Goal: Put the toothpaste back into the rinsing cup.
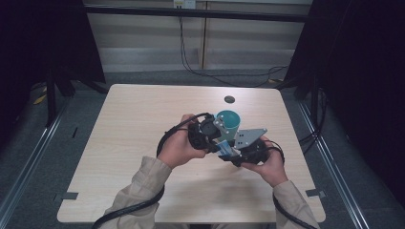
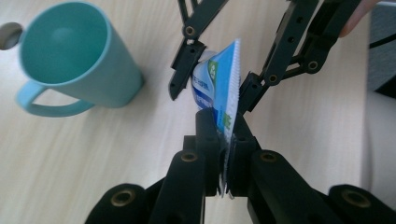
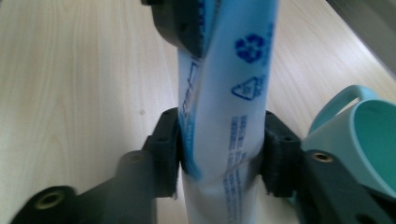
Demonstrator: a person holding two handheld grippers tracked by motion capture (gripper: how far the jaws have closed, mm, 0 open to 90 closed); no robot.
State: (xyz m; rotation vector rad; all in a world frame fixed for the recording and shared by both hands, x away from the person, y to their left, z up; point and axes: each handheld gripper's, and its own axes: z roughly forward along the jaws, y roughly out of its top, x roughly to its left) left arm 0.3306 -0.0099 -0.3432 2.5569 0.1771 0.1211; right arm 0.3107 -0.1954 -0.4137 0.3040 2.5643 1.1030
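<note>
A blue-and-white sachet (image 1: 223, 148) is held between both grippers above the middle of the table. In the left gripper view my left gripper (image 2: 223, 122) is shut on the sachet's (image 2: 223, 81) crimped edge. The right gripper (image 2: 212, 87) comes in from the top, one jaw on each side of the sachet. In the right gripper view my right gripper (image 3: 222, 140) presses on the sachet's (image 3: 236, 88) printed body, and the left gripper (image 3: 187, 25) pinches it higher up. A teal mug (image 1: 228, 121) stands upright just behind the grippers, its inside bare (image 2: 63, 44).
A light wooden table (image 1: 138, 124) carries the mug, with a small round grommet (image 1: 229, 99) near its far edge. Black cables trail from both grippers past the person's sleeves (image 1: 143, 183). Dark frames and floor rails flank the table.
</note>
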